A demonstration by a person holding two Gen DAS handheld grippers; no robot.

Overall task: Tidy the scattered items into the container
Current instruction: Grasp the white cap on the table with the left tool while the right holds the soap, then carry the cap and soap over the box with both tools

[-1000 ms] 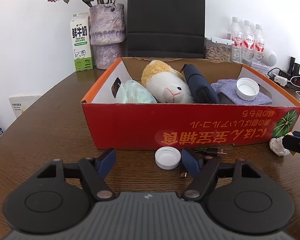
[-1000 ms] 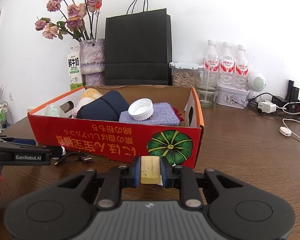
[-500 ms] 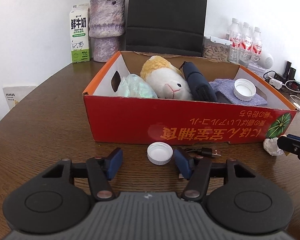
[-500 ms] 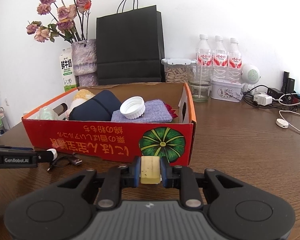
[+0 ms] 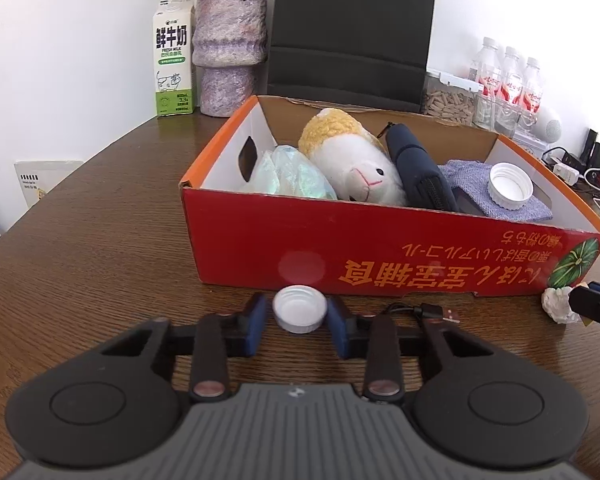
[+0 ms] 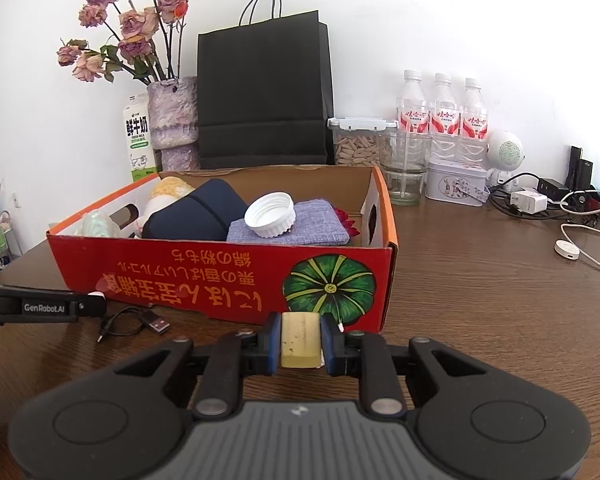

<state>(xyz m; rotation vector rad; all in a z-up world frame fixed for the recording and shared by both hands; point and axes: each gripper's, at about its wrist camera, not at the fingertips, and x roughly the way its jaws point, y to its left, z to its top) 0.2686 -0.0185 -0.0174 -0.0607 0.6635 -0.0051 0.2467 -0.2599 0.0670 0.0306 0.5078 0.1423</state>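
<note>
Left wrist view first: we see the red cardboard box with orange rim (image 5: 284, 236) already holding a crinkled pale-green plastic bag (image 5: 296, 176), a white-and-yellow plush sheep (image 5: 356, 160), a navy zip pouch (image 5: 420, 172), a blue-grey woven cloth (image 5: 472, 176) and a big white ribbed screw cap (image 5: 510, 186) on top of it. So most items are in, by our read. Left on the dark wood bench (image 5: 80, 248): a small white bottle cap (image 5: 299, 314), a black USB cable (image 5: 424, 312) just beside it, and a crumpled white lump (image 5: 558, 304) near the box's right corner.

Left hand-held gripper (image 5: 298, 326) is spread apart w/ the small cap sitting between the blue pads, not yet pinched; the box's front wall stands just ahead, so we'd need lift before going fwd.

Right wrist view: right hand-held gripper (image 6: 300, 340) is clamped on a pale yellow rectangular block (image 6: 300, 338), low, near the box's front right corner. Bench to the right is open wood; white charger cables (image 6: 588, 240) lie well apart. Room over the box rim looks free.
</note>
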